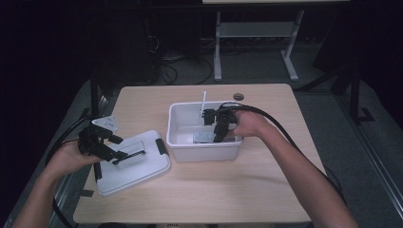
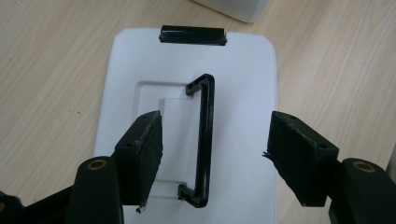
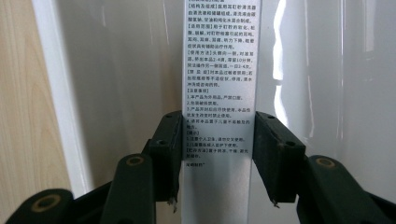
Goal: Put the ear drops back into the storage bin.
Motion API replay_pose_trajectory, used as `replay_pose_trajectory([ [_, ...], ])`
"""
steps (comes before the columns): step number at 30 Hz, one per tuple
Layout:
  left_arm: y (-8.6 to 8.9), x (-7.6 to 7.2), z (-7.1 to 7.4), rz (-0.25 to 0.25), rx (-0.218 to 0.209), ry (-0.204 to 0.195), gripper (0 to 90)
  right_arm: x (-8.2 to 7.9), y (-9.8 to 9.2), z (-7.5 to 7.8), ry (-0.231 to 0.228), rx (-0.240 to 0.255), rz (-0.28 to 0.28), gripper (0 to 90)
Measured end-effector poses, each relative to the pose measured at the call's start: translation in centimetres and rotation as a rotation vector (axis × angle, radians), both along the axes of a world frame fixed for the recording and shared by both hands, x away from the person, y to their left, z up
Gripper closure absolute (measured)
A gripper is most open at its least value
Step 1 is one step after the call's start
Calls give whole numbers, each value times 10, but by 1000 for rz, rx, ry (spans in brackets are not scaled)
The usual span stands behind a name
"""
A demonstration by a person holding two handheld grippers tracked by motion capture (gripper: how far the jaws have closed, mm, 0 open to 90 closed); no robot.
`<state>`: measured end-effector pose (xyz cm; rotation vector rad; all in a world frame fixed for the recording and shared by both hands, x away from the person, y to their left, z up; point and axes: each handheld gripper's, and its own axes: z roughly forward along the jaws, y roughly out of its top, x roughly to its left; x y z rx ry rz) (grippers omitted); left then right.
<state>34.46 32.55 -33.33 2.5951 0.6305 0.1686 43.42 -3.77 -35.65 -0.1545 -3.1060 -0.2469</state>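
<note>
I am clamping my right gripper (image 3: 217, 154) on a narrow printed box (image 3: 218, 93), holding it inside the white bin (image 1: 190, 153) on the surface (image 1: 266, 190). My left gripper (image 2: 215, 154) is hovering over the white lid (image 2: 243, 70) beside the bin, its fingers (image 2: 140, 154) standing wide apart either side of the black handle (image 2: 205, 135), gripping nothing.
</note>
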Motion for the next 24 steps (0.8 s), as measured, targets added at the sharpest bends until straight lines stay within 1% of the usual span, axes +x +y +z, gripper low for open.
replay_pose_trajectory([
  [1, 0, 0, 0, 0, 0, 0, 347, 0, 0, 0, -4, -3, 3, 542],
  [5, 0, 0, 0, 1, -2, 0, 347, -1, -1, 1, 4, -9, -3, 540],
  [13, 0, 0, 0, -1, 1, 0, 347, -3, -4, 9, -5, 22, 0, 533],
  [15, -1, 1, 0, -2, -4, -1, 347, -3, -5, 11, -6, 23, -3, 533],
  [18, -3, 1, 0, -8, 1, 0, 346, -4, -6, 12, -1, 21, -6, 532],
  [22, -4, 0, 1, -5, -2, 2, 346, -3, -7, 15, -9, 54, 3, 531],
  [24, -4, 0, 1, -5, 0, 2, 346, -3, -8, 17, -12, 61, 1, 532],
])
